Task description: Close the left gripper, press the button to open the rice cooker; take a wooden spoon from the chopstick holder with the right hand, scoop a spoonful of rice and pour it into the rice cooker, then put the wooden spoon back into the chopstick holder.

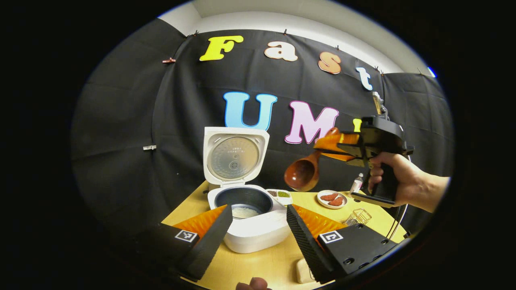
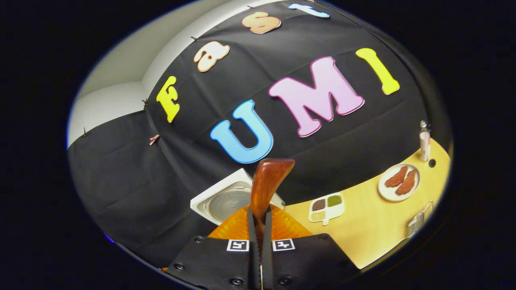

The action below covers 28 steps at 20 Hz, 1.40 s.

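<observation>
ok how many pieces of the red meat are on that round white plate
2. Both lie side by side on the white plate: one piece toward the compartment dish, the other piece toward the bottle. Nothing seems hidden beneath them.

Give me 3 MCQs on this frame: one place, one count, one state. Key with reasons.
1. Where is the wooden spoon?
A. in the right tool
B. in the wire holder
C. lying on the table

2. How many reddish pieces lie on the round plate?
A. one
B. two
C. four

3. The rice cooker lid is:
A. shut
B. up
C. taken off

Key: 1 A, the right tool is clamped on its handle, bowl in the air. 2 B, two pieces lie side by side. 3 B, the lid stands upright behind the pot, rice inside.
</observation>
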### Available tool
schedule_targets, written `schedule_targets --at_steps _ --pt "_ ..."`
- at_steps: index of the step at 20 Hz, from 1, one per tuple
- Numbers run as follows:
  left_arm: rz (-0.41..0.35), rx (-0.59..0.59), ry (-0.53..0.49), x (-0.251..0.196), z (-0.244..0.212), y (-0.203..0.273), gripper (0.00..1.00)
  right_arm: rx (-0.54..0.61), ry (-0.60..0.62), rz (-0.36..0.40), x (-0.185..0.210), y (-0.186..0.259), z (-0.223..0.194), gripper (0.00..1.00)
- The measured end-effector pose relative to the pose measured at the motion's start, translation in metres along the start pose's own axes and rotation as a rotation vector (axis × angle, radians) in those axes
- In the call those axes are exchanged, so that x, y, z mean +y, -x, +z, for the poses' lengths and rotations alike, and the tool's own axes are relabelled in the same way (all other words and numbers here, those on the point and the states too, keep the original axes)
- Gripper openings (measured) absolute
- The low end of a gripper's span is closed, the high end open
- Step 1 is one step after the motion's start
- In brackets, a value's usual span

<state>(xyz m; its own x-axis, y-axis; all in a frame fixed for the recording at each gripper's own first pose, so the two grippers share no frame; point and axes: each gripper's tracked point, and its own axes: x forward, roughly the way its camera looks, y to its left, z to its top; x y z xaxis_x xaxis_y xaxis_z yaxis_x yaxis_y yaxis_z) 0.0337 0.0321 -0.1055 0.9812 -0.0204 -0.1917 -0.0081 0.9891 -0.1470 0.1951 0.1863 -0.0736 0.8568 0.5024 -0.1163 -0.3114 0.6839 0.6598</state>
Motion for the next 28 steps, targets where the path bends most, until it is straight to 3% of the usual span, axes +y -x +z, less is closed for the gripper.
schedule_targets --at_steps 7,15,19,24,28 --pt "-0.015 0.000 -0.037 -0.034 -0.004 -0.007 0.94 -0.079 0.025 -0.208 -0.151 0.072 0.054 0.06" --pt "0.026 -0.007 -0.068 -0.054 0.001 -0.017 0.94 -0.044 0.075 -0.395 -0.293 0.120 0.046 0.06" --pt "0.041 -0.001 -0.074 -0.060 0.003 -0.019 0.94 0.036 0.109 -0.430 -0.340 0.118 0.016 0.06" --pt "0.052 0.001 -0.117 -0.064 0.006 -0.024 0.94 0.102 0.111 -0.455 -0.371 0.110 -0.022 0.07" --pt "0.044 0.020 -0.041 -0.063 0.005 -0.028 0.94 0.127 0.109 -0.476 -0.386 0.105 -0.038 0.10"
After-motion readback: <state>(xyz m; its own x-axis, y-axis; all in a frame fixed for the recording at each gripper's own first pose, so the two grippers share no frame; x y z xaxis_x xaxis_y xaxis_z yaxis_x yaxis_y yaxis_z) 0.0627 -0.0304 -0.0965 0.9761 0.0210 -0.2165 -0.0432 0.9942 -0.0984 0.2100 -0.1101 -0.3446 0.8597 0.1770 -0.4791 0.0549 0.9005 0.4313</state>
